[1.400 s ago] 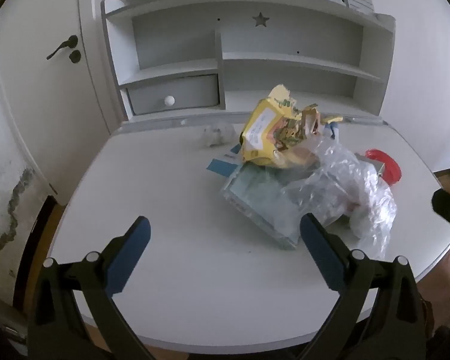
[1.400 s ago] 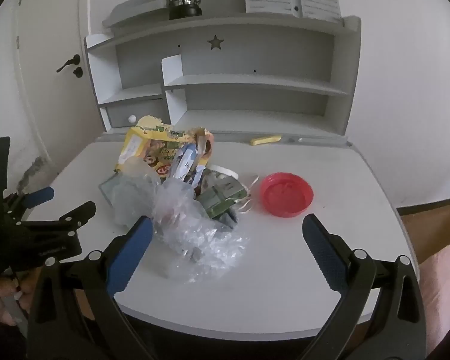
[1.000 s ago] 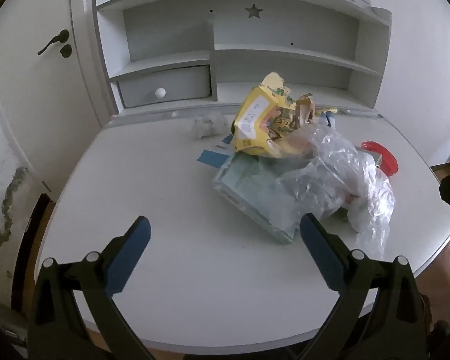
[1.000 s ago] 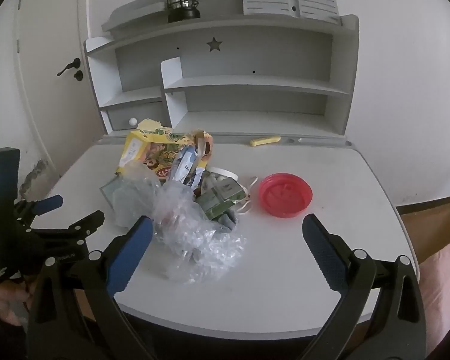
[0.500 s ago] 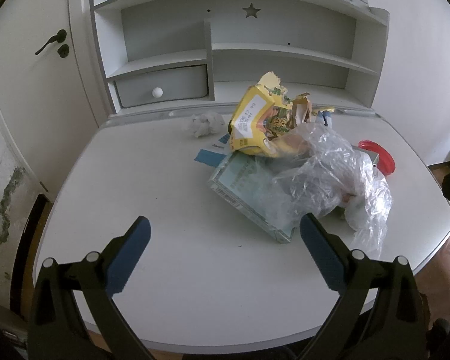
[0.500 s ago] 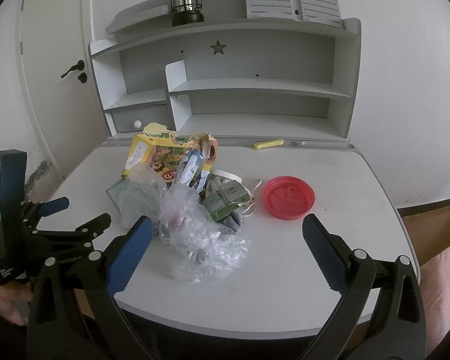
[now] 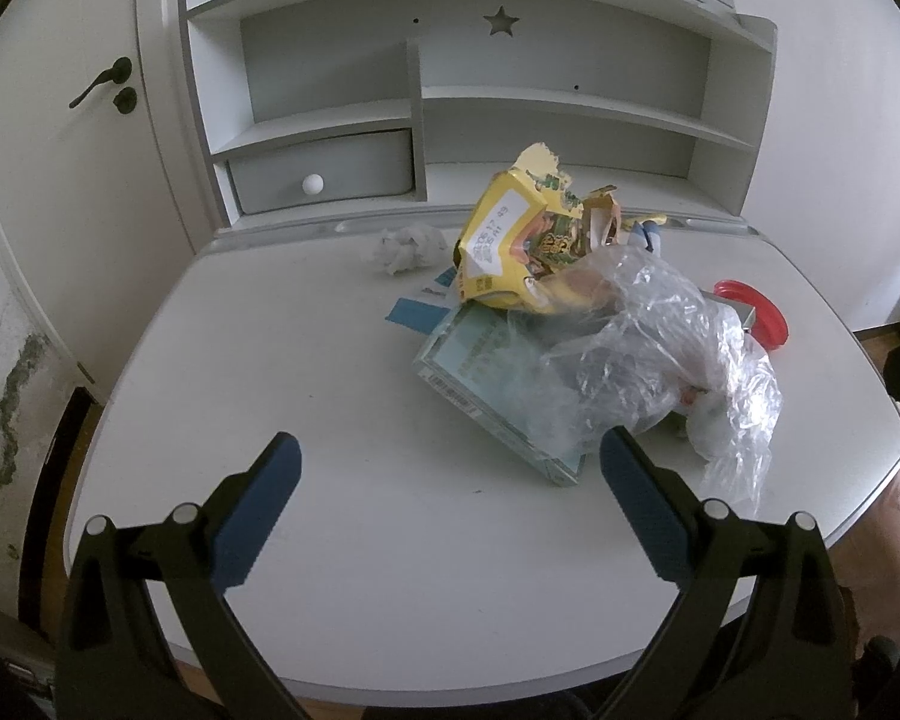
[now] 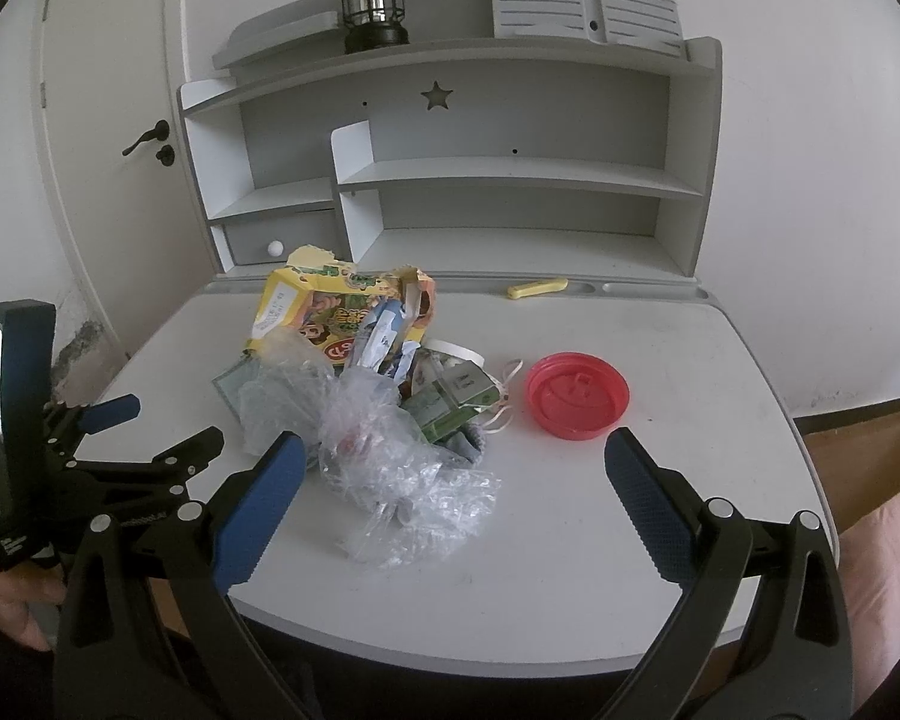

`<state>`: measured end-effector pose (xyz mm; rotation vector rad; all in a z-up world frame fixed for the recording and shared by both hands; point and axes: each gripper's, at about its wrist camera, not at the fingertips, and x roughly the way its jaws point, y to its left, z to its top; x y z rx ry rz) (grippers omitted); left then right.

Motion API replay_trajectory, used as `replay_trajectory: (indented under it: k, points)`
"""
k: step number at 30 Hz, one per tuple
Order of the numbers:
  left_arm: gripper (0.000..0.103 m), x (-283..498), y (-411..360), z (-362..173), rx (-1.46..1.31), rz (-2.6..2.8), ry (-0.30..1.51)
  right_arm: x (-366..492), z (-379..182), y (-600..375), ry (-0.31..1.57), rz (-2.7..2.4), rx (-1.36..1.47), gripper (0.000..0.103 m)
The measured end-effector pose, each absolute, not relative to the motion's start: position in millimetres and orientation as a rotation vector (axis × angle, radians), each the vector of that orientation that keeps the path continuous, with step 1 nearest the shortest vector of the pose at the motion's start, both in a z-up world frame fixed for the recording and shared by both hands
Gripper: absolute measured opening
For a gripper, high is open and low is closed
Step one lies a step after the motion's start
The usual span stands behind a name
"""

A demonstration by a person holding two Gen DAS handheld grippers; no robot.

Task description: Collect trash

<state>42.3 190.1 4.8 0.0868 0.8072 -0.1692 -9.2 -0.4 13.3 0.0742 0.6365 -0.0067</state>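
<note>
**Crinkled film and torn card on a matt desk**

A clear plastic bag [image 8: 384, 456], glossy and creased, lies against a torn yellow cardboard box [image 8: 336, 312] with a printed sheen. A smooth red plastic lid [image 8: 576, 393] sits on the matt, painted-looking desk [image 7: 342, 396]. Crumpled white paper [image 7: 408, 249] looks soft; blue gripper pads [image 8: 255, 510] show a ribbed texture

A grey shelf unit [image 8: 510, 180] is set against the white wall at centre; a white door [image 7: 60, 150] is seen at left.
</note>
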Motion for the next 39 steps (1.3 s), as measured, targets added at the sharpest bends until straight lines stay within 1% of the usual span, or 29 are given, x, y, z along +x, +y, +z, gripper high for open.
replay_trajectory:
  k: [39]
  points:
    - [0.096, 41.4, 190.0, 3.8, 0.089, -0.171, 0.809, -9.0, 13.5, 0.3, 0.642, -0.004, 0.071, 0.097]
